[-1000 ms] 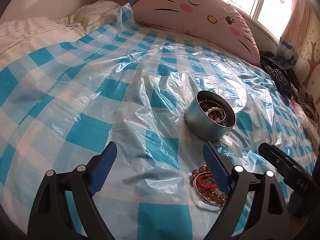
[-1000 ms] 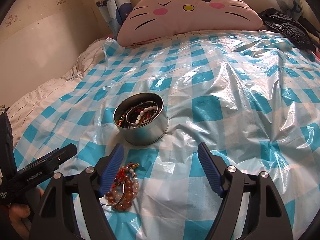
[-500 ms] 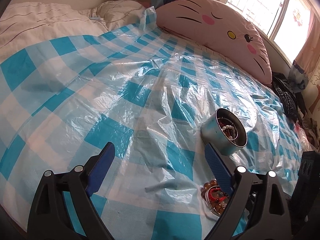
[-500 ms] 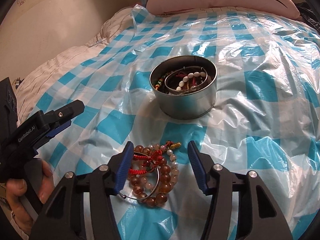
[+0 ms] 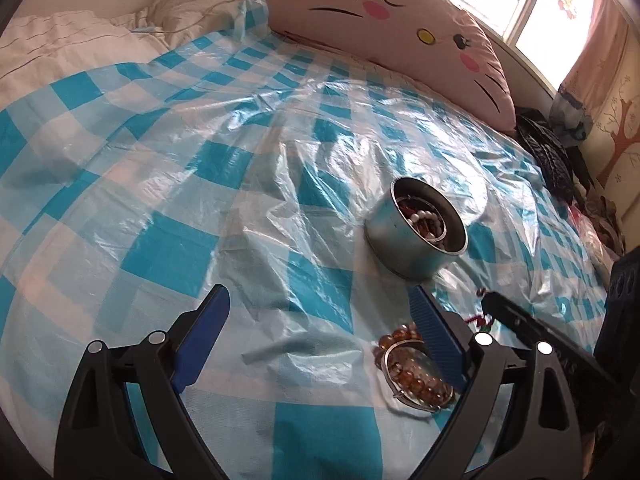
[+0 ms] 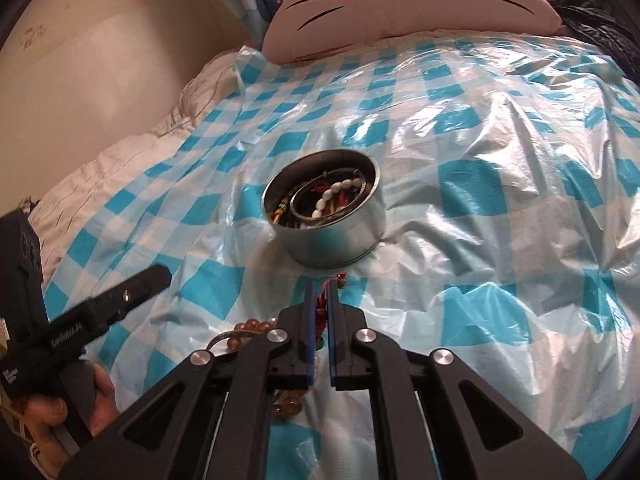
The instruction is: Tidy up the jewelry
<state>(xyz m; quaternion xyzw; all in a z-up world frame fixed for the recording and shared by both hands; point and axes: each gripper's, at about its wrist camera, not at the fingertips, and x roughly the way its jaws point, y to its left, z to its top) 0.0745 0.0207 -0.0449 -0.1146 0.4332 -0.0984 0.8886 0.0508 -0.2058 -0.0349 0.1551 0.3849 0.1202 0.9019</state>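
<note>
A round metal tin (image 6: 325,216) holding several bracelets stands on the checked plastic sheet; it also shows in the left wrist view (image 5: 416,228). In front of it lies a pile of amber bead bracelets and a metal bangle (image 5: 414,372), partly hidden under my right gripper in its own view (image 6: 248,330). My right gripper (image 6: 321,294) is shut on a red cord bracelet (image 6: 320,308) from that pile, just in front of the tin. My left gripper (image 5: 318,308) is open and empty, left of the pile.
A blue and white checked plastic sheet (image 6: 500,184) covers the bed. A pink cat-face pillow (image 6: 408,4) lies at the head. White bedding (image 5: 60,52) is at the left. Dark clothes (image 5: 548,156) lie at the right edge.
My right gripper has moved down over the bracelet pile and shut on the red cord bracelet. The left gripper has shifted slightly and stays open.
</note>
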